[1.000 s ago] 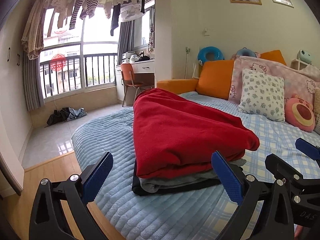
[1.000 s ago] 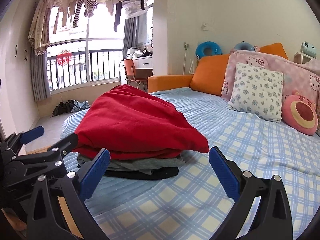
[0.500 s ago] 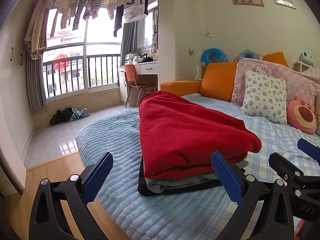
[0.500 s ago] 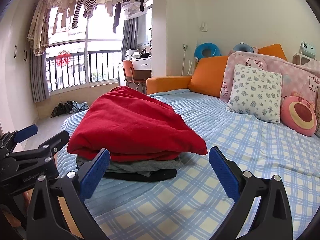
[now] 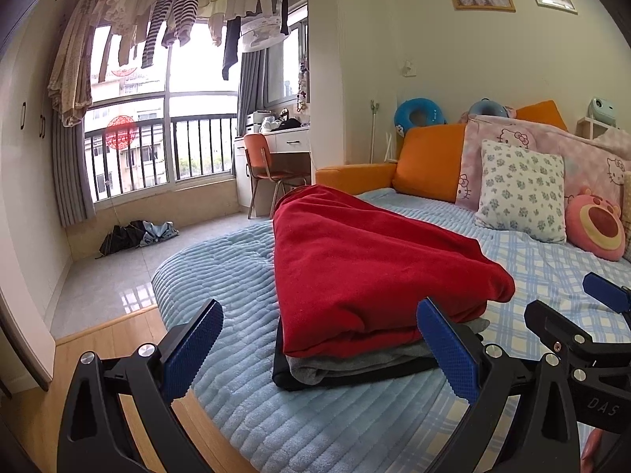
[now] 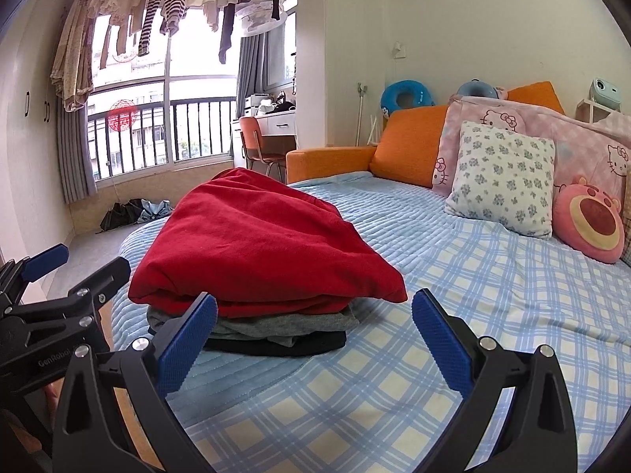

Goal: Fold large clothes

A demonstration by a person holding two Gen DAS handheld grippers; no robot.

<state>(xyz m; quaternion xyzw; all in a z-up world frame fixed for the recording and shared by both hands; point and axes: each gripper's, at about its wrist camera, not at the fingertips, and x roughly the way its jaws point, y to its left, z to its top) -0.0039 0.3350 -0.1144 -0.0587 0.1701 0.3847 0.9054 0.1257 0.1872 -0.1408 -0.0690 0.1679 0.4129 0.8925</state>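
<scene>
Left gripper [image 5: 319, 349]: lower centre of the left wrist view, fingers spread wide, blue pads [image 5: 447, 351] bare, nothing held, poised short of the near end of the clothes stack. Right gripper [image 6: 313, 339]: lower centre of the right wrist view, fingers likewise spread wide, nothing between them, held just short of the stack. Folded red garment [image 5: 363, 272]: centre of frame, topmost layer, resting on a folded grey garment [image 5: 355, 364], in turn resting on a folded black garment [image 5: 299, 380]; all three stacked on the bed [image 5: 244, 268] near its lower-left edge. In the right wrist view: same stack left of centre, red [image 6: 260, 252] over grey [image 6: 276, 323] over black [image 6: 284, 345], with the left gripper's body visible at the left edge. Blue checked sheet [image 6: 493, 315]: right half of the bed, apart from the stack. Floral pillow [image 5: 520, 189] and pink round plush [image 5: 595, 222]: right of frame, against the orange headboard cushion [image 5: 430, 165]. Laundry [image 5: 177, 12] hanging at upper left above the window; orange chair [image 5: 268, 165] at the desk, centre left
</scene>
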